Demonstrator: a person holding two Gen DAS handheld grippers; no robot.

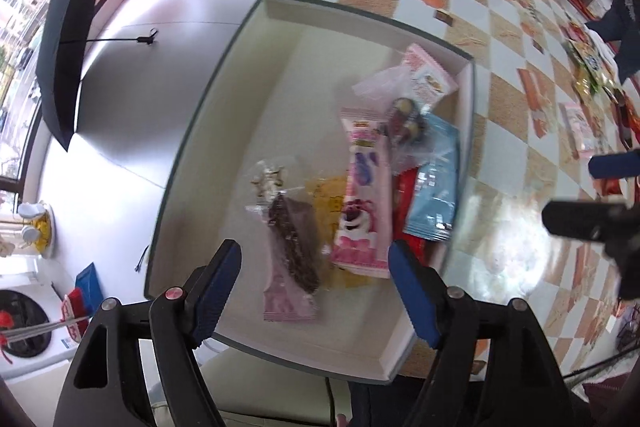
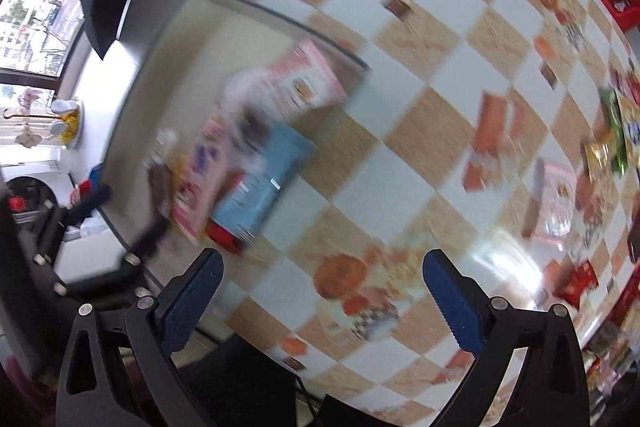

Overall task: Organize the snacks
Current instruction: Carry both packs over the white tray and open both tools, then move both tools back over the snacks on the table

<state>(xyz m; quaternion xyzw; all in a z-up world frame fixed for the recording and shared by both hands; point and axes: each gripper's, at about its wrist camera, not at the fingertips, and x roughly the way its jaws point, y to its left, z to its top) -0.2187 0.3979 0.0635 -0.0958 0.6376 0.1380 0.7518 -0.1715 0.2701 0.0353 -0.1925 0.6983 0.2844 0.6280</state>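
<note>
From the left wrist camera, the left gripper hangs over the near end of a shallow white box that lies at the edge of the table, its jaws spread wide and holding nothing. Inside the box, straight ahead between the two jaws, lies a dark chocolate wafer packet; just right of it a yellow packet shows from under a pink strawberry-bear packet, whose near end sits close to the right jaw. Further right in the box lie a red packet and, over it, a light blue packet, and at the box's far corner a pink biscuit packet. Well to the right of the box, more snacks lie scattered on the checked tablecloth. From the right wrist camera, blurred by motion, the right gripper is over bare tablecloth to the right of the box, jaws released and wide apart with nothing between them. The light blue packet lies ahead and to the left of the left jaw, and loose snacks, a pink packet among them, lie far right of the box.
</note>
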